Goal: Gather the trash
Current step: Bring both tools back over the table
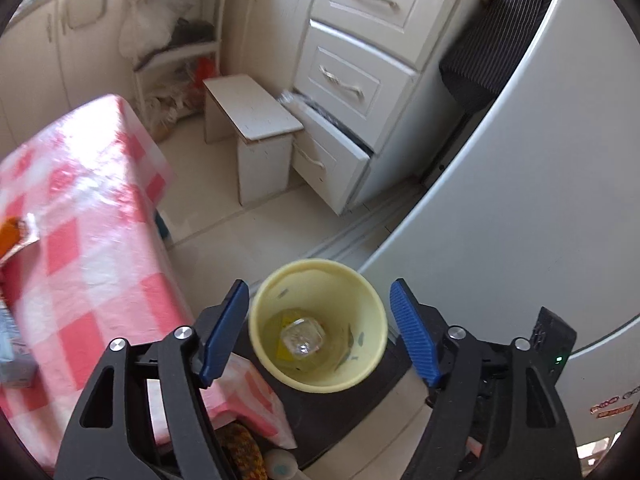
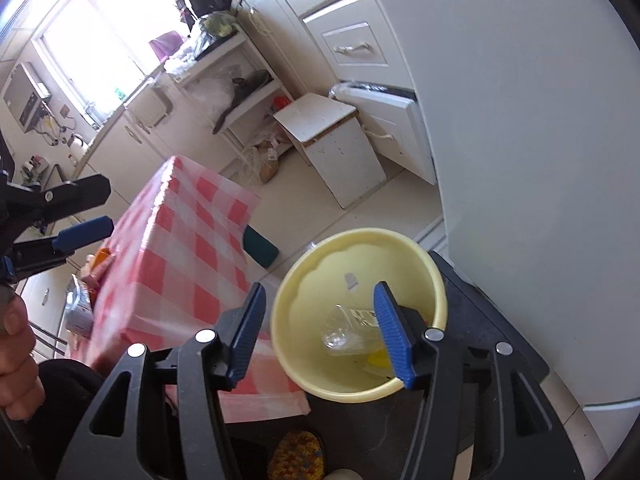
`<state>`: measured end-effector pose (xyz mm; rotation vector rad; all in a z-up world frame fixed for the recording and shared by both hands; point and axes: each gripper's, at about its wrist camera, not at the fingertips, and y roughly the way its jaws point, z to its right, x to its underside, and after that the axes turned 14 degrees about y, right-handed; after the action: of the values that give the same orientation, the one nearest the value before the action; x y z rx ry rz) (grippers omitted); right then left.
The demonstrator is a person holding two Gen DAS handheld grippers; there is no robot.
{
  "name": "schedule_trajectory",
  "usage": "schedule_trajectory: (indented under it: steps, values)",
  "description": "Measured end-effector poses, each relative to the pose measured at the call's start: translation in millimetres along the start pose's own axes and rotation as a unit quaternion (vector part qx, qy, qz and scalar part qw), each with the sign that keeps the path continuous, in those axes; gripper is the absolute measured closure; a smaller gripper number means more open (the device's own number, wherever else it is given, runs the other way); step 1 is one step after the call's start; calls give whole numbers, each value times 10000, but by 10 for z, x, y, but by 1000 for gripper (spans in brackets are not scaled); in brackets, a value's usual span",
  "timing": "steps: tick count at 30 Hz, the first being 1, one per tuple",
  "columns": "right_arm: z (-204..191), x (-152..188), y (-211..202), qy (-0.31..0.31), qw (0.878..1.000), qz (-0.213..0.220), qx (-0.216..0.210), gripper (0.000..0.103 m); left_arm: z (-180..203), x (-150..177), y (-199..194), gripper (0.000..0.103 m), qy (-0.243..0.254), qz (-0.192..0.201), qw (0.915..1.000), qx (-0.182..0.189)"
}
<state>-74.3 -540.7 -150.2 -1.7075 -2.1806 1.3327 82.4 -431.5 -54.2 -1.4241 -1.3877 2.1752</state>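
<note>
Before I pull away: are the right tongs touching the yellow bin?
Cannot tell. In the right wrist view the right tongs stand open over the yellow bin; one blue pad overlaps its rim, but neither view shows contact or a gap plainly.

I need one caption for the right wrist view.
Open right gripper above yellow bin holding clear plastic trash, beside checkered table.

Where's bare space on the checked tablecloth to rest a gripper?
The checked tablecloth is bare across its middle and far end, toward the white stool. It is crowded along the near left edge, where wrappers lie. The yellow bin borders the right corner.
</note>
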Motion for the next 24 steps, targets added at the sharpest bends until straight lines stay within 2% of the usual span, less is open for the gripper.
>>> schedule_trajectory:
  steps: [4,12,24]
  values:
    - [-319,-15,-133,-212,9993,154,-278,45,-88,93,-426,23,87,369,9980,-510]
    - [-1014,91,-356,-807,9933,305,-769,40,-487,425,-1109,20,-112,705,9885,-1330]
    - [-2178,369,-426,-1698,9730,296,-1535,31,-1120,1002,-1882,17,-812,1070,9709,-1983]
